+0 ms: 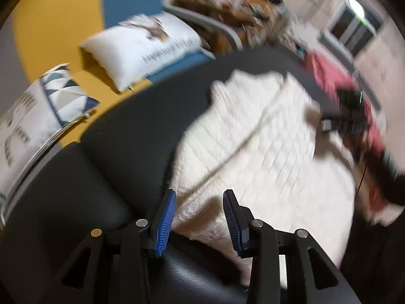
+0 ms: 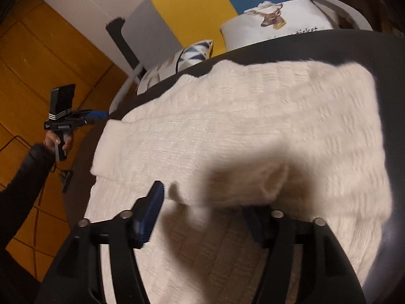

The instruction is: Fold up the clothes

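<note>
Fingers on both tools stand apart with nothing clamped: the left gripper [image 1: 198,217] shows its two blue ribbed pads spread over the near edge of the white knitted sweater [image 1: 265,147], with only air between them, and the right gripper [image 2: 202,210] is spread too, a loose fold of the knit lying between and partly over its pads, hiding the right-hand one, without being pinched as far as the blurred picture lets me judge. No earlier picture is at hand, so I speak only of how they stand. Taking the sweater as the landmark, it lies spread flat on a black leather-like surface [image 1: 121,136], a dark padded top serving as the desk, and it fills most of that top. Beyond the sweater's far edge lie a white deer-print pillow [image 2: 276,22] and a triangle-patterned cushion [image 2: 195,50]. From the right wrist view, the left tool [image 2: 93,117] is held off the sweater's left side, just beside a folded sleeve or edge band, in a hand [image 2: 59,141] with a dark sleeve. The sweater's long axis seems to run away from the right fingers toward the pillows, so the garment lies straight ahead of and beneath the right tool. I judge the right hand nearer for taking the next fold, since the fabric already sits between its fingers.
</note>
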`<state>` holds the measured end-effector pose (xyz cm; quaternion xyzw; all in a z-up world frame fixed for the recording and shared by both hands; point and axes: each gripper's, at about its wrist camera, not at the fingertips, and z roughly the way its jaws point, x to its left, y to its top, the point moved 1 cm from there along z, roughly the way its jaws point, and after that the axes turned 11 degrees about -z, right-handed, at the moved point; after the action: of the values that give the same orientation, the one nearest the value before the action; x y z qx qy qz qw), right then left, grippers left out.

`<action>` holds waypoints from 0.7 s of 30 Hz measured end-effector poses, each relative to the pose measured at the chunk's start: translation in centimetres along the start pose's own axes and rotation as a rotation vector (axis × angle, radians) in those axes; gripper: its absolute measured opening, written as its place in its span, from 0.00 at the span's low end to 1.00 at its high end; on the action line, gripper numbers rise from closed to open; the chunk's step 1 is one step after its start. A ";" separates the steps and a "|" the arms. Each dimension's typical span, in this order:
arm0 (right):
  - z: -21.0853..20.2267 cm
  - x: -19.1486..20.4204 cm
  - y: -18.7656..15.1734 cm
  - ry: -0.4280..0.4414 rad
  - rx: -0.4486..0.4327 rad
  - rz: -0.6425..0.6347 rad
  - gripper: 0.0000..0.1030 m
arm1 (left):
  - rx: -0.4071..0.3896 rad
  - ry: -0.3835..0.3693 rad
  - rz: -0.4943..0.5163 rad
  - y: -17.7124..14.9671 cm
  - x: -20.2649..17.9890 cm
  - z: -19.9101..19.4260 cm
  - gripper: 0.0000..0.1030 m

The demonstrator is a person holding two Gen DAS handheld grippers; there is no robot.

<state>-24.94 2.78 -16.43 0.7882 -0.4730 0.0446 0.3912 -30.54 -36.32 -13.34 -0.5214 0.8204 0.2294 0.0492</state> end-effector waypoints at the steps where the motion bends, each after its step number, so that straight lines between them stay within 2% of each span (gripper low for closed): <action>1: 0.1 0.1 0.6 -0.012 -0.007 0.018 0.65 | 0.009 -0.006 0.017 -0.1 0.0 0.3 0.39; 3: 0.2 0.0 1.0 -0.012 -0.025 0.048 0.62 | 0.025 -0.021 0.037 -0.2 0.1 0.9 0.40; 5: 0.4 0.2 1.2 -0.035 -0.020 0.037 0.32 | 0.051 -0.049 0.036 -0.4 0.5 1.5 0.42; 7: 0.8 0.6 1.3 -0.084 0.005 0.001 0.17 | 0.086 -0.072 0.021 -0.6 0.8 2.0 0.40; 9: 0.8 0.9 1.2 -0.135 0.029 -0.032 0.16 | 0.115 -0.088 0.000 -0.8 0.9 2.2 0.37; 11: 0.5 1.3 1.0 -0.169 0.039 -0.064 0.16 | 0.091 -0.082 -0.005 -1.1 0.8 1.5 0.23; 12: 0.2 1.7 1.1 -0.193 0.040 -0.091 0.16 | 0.064 -0.063 0.011 -1.2 0.5 0.9 0.11; 15: -0.9 3.6 1.9 -0.247 0.023 -0.193 0.16 | -0.032 -0.017 0.084 -1.8 -1.3 -1.6 0.09; 18: -1.7 5.5 2.9 -0.337 -0.012 -0.306 0.16 | -0.111 0.088 0.157 -2.7 -3.0 -3.2 0.08; 21: 1.0 3.2 1.9 -0.469 0.110 -0.304 0.16 | -0.112 0.247 0.192 -3.5 -3.3 -1.7 0.07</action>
<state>-25.00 -0.67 -14.60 0.8588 -0.4240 -0.1724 0.2302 -25.70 -35.54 -11.93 -0.4668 0.8522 0.2129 -0.1031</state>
